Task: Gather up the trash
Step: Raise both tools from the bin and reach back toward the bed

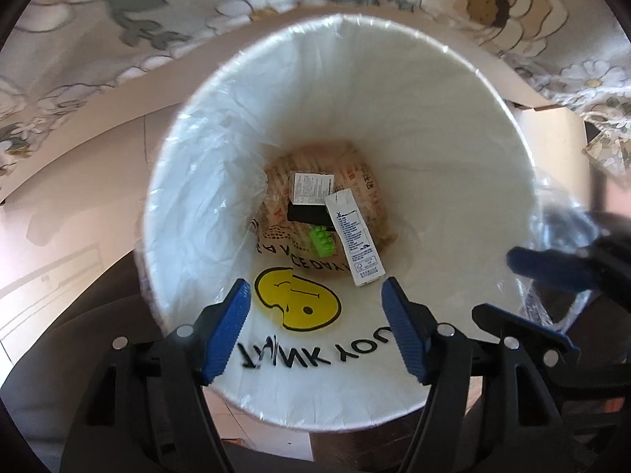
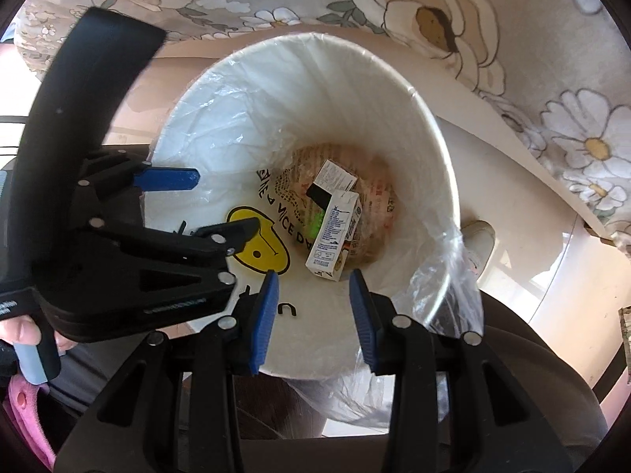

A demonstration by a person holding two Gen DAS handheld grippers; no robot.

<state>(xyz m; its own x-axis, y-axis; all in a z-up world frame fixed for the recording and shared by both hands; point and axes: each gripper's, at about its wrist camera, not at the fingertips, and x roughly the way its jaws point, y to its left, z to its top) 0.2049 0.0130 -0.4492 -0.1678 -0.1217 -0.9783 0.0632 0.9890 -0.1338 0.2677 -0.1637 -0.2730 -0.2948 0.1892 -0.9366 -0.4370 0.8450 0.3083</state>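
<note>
White bin [image 1: 453, 126] lined with plastic bag [image 1: 197, 181], cartons [image 1: 357, 232] at bottom. Left gripper [image 1: 315, 329] fingers wide, empty; right gripper [image 2: 313, 315] fingers at narrowest, nothing between.

We see a pale, shiny floor [image 2: 512, 181]. A white trash bin [image 1: 453, 126] stands on it, lined with a thin plastic bag [image 2: 445, 283]. Far behind the bin, a cloth with big flowers [image 2: 473, 31] hangs down toward the floor. To the right of the bin, a white shoe [image 2: 479, 242] rests on the floor.
</note>
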